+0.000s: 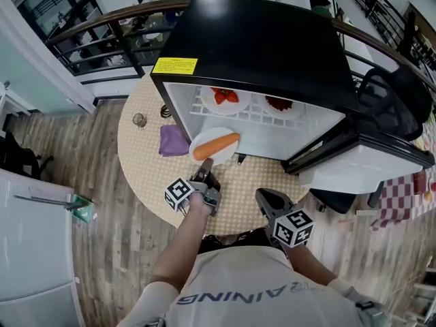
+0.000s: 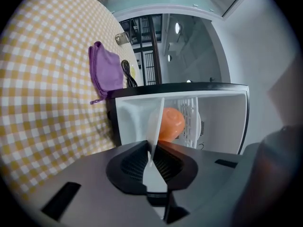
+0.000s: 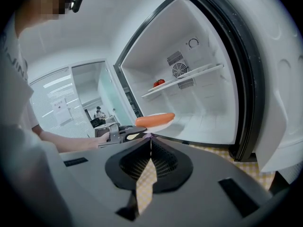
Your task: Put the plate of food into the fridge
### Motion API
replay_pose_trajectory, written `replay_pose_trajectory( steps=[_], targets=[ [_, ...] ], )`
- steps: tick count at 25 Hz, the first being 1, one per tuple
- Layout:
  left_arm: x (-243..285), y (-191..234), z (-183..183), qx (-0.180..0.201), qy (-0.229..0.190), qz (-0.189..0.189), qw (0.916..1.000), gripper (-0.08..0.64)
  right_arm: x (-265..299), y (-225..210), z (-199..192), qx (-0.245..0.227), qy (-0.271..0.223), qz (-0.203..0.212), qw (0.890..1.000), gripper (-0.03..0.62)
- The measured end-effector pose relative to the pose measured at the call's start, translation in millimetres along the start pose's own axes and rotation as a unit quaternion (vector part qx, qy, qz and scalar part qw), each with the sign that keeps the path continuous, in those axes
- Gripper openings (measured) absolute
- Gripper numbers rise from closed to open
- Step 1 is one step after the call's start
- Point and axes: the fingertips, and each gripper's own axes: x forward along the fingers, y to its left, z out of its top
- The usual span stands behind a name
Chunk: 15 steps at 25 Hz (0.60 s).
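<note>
A white plate carrying an orange sausage hangs at the mouth of the small black fridge, just before its lower compartment. My left gripper is shut on the plate's near rim. In the left gripper view the plate stands edge-on between the jaws, with the sausage to its right. The right gripper view shows the plate with the sausage in front of the open fridge. My right gripper is shut and empty, low over the table to the right.
The fridge stands on a round yellow-checked table. Its door is swung open to the right. Plates of red food sit on the wire shelf. A purple cloth lies left of the fridge, and a small glass beyond.
</note>
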Motion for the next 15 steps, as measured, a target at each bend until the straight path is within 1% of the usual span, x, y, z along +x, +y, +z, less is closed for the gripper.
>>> replay_pose_trajectory(
  steps=[4,6,9,12,15],
  targets=[
    [20.0,4.4,3.0,0.001,-0.003,0.003,1.0,0.035,-1.1,-3.7,-0.1,0.0,0.001,-0.006,1.0,0.023],
    [31.9,9.5,3.2,0.004,-0.007,0.014,0.9999,0.035,-1.7,-5.5,0.5,0.001,0.001,-0.009,1.0,0.023],
    [49.2,16.6,-1.0,0.009,0.0,0.032,0.9994,0.035,-2.9,-6.9,0.2,0.001,0.003,-0.011,1.0,0.023],
    [64.0,18.9,-5.1,0.003,0.008,0.035,0.9994,0.037,-3.6,-11.5,-0.5,0.004,0.004,-0.013,1.0,0.023],
    [77.0,20.2,-4.9,-0.003,0.002,0.039,0.9992,0.037,-4.9,-17.1,-1.9,0.008,0.005,-0.017,1.0,0.023]
  ],
)
